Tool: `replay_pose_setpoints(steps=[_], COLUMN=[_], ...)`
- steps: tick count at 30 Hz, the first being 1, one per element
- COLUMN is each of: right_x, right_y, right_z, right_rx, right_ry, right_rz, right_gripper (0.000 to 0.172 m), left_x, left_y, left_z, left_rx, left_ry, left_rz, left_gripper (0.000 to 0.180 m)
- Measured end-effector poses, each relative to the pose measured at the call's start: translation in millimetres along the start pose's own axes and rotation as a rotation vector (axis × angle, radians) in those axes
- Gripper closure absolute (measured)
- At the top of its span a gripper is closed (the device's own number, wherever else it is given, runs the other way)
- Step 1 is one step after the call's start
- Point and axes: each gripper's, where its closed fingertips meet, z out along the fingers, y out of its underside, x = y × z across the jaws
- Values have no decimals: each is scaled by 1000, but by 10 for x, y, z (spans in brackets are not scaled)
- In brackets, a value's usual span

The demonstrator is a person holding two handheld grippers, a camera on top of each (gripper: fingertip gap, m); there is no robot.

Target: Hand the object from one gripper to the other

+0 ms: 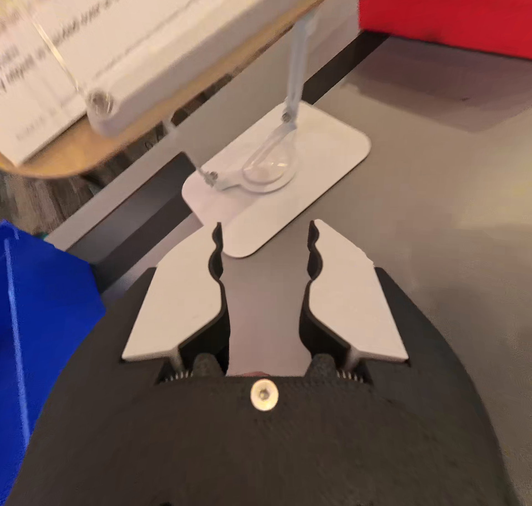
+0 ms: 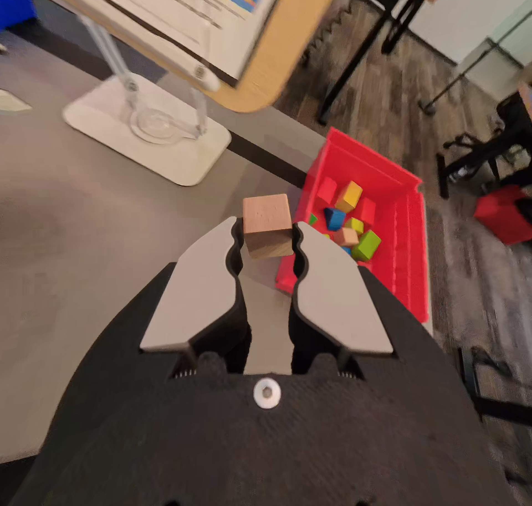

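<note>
Sitting at the far left of the left wrist view, a blue bin [image 1: 43, 305] shows only its outer wall, so I cannot tell what it holds. Just right of it the left gripper [image 1: 266, 233] hangs over the grey table [image 1: 403, 262] with its fingers spread and only bare tabletop between them. Beyond its tips lies the white base plate [image 1: 288, 204] of a clear stand carrying a tilted wooden board [image 1: 201, 60] with blurred printed sheets on it. At the upper right corner of that view a red bin [image 1: 446, 8] shows as a plain wall.

From the right wrist view, the same white base plate [image 2: 144, 144] lies to the left on the table, under the board. In the middle the right gripper [image 2: 267, 227] pinches a plain wooden cube [image 2: 266, 224], both dark pads pressed against its side faces, the cube lifted clear of the tabletop. Just right of the cube the red bin [image 2: 408, 233] stands at the table's edge, open at the top, with a loose heap of small coloured blocks [image 2: 348, 218] inside: red, yellow, blue, green, lime and one plain wood
</note>
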Motion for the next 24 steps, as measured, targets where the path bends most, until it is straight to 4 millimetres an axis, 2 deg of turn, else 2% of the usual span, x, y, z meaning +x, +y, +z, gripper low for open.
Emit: replay_pose_setpoints(steps=[2,4,7,9,13,18,21,24], right_x=[301,570,799,924,1038,1054,1049,1074], right_y=[140,295,550,667,828,1034,1166,1202], right_z=[179,398,794,1064,1564,2086,2324,2439], right_rx=[-46,-98,-208,-247,-306,-398,-428,-412], right_ry=[-22,-38,-128,-161,-228,-253,-262,-253], right_rz=[76,149,237,265,313,295,296,311], right_gripper=[141,141,141,141,141,141,141,141], left_x=[-149,-213,-211,-256,-230,-182,-180,-172], left_y=[171,304,401,391,403,442,473,483], left_z=[123,210,286,281,309,360,387,392], left_rx=[-11,-1,-15,-4,7,-5,-16,-14], left_ry=[-14,-16,0,-16,13,35,45,58], left_rz=[-35,-55,-48,-43,-66,-71,-86,-106], left_gripper=[119,120,119,119,119,119,118,119])
